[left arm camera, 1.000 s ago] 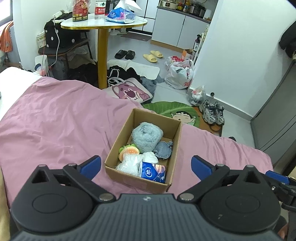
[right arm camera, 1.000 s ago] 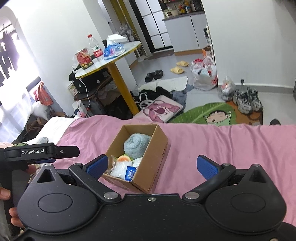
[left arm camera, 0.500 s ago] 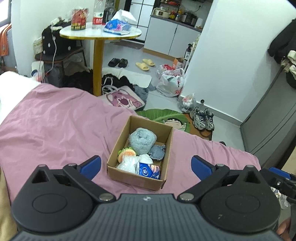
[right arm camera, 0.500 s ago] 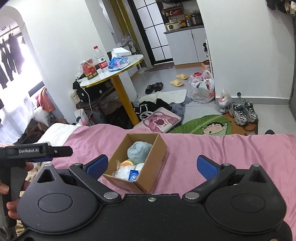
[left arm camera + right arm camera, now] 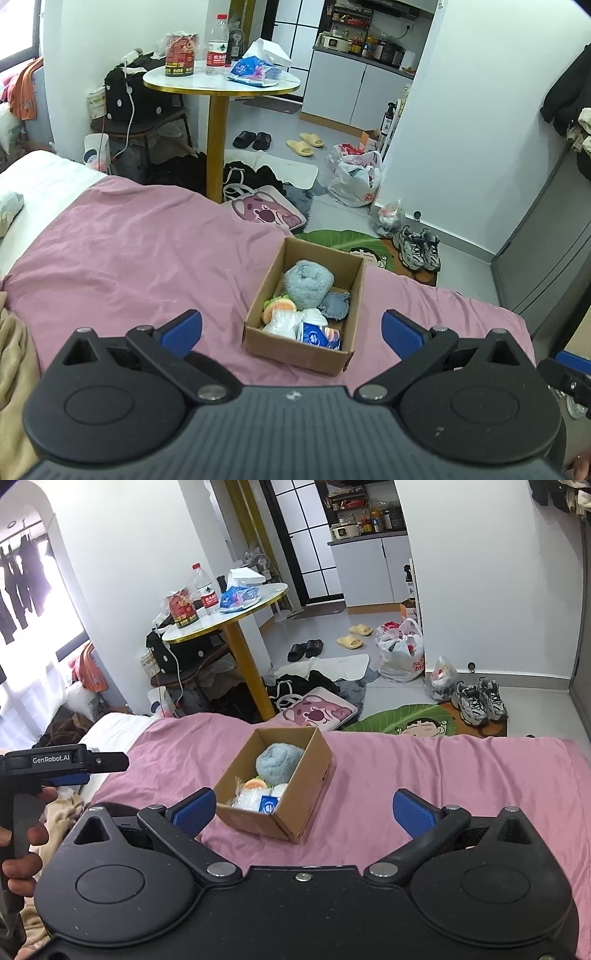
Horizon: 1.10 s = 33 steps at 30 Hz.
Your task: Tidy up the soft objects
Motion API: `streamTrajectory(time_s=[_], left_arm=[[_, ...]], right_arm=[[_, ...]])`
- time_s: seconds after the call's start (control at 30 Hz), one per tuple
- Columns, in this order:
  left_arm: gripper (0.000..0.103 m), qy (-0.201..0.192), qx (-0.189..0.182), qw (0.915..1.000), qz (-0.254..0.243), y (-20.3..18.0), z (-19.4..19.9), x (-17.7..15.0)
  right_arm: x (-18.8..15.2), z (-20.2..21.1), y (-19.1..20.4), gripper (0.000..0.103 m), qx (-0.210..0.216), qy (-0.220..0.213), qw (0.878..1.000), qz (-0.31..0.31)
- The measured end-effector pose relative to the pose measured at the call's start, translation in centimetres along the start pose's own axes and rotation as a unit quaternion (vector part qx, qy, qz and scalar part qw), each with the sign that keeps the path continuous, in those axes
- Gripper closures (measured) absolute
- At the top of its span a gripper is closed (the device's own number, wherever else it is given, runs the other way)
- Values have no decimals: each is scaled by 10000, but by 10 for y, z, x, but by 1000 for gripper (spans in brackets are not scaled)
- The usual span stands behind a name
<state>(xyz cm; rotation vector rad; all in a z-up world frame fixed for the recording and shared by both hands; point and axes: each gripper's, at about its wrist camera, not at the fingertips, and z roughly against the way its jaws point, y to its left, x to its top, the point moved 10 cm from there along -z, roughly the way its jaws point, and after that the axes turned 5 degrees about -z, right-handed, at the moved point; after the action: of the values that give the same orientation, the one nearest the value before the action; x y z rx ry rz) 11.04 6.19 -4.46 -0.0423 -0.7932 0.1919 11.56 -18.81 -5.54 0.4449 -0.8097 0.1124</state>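
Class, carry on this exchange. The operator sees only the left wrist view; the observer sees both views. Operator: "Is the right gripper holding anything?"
Observer: No. The right gripper is open and empty, short of the cardboard box.
Operator: What carries my left gripper?
Observer: A hand wraps the handle of the left gripper, off to the box's left.
Operator: Anything beyond that, far left?
Observer: Dark clothes hang in front of a bright window.
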Motion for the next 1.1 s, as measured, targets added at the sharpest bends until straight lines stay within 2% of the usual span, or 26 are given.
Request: streamTrajectory(time_s=[0.17,0.47,0.77,1.1], left_arm=[[0,-65,40,9999,-114,3,5,-8],[0,94,87,9994,-309,3,5,-26],[0,152,-3,9990,-410,-3,2,-29],[0,214,20,9984,-528,-9,-2,-30]], right_arm=[[-8,-2,3,0,3,106,9999,-66],[-18,-4,2,0,-161,241,9995,-134],[-24,-4,-5,0,-362,228,9987,-268],[-24,-6,-7,0,-358,241,9988,-209]])
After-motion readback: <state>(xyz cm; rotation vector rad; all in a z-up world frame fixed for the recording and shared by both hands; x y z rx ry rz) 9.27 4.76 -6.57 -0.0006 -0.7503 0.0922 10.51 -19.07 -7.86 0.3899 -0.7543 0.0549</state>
